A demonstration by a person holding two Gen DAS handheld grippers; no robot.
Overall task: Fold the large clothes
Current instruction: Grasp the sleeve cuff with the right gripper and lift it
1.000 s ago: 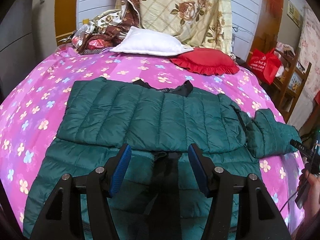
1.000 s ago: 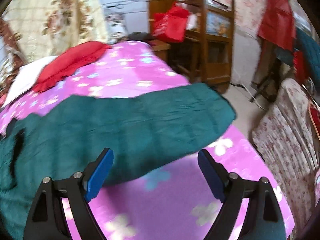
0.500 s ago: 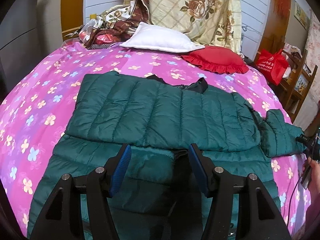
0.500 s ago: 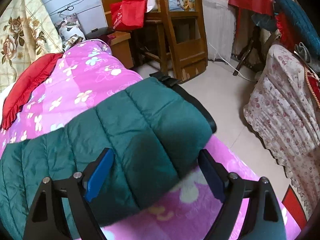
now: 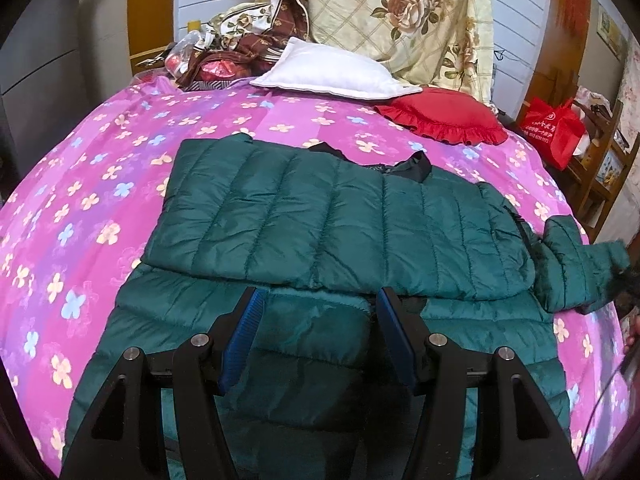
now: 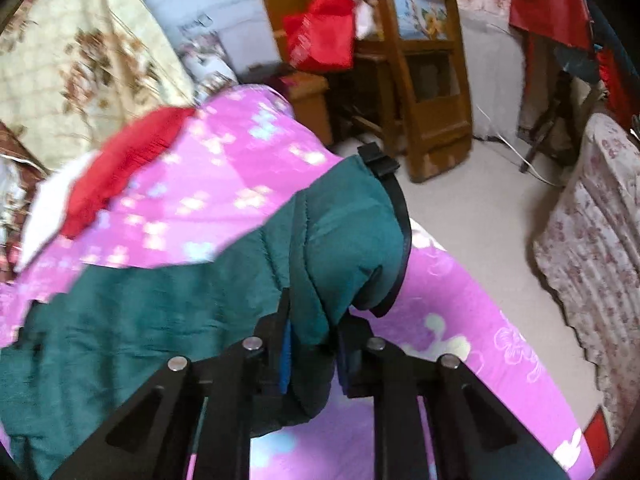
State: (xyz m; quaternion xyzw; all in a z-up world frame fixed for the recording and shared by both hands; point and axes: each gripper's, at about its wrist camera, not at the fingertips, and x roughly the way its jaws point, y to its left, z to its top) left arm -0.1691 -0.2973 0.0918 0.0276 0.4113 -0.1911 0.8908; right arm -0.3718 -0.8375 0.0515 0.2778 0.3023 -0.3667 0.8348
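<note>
A dark green quilted jacket [image 5: 340, 220] lies spread across the pink flowered bed cover [image 5: 100, 200], its upper part folded over the lower. My left gripper [image 5: 320, 332] is open just over the jacket's near middle, with a bulge of fabric lying between its blue pads. The jacket's sleeve [image 5: 572, 264] sticks out to the right over the bed's edge. In the right wrist view my right gripper [image 6: 316, 316] is shut on that sleeve [image 6: 344, 232] just behind its black-trimmed cuff, and the sleeve is bunched and lifted off the cover [image 6: 240, 184].
A white pillow [image 5: 332, 70], a red frilled cushion [image 5: 444, 120] and a flowered quilt sit at the bed's head. Right of the bed are a red bag [image 5: 552, 132], a wooden shelf [image 6: 424, 112], bare floor [image 6: 480, 216] and flowered-cloth-covered furniture [image 6: 592, 216]. A hand [image 5: 632, 332] shows at the right edge.
My right gripper slid along the sleeve to the cuff end and closed on it, bunching the fabric. My left gripper edged forward over the jacket, jaws unchanged.
</note>
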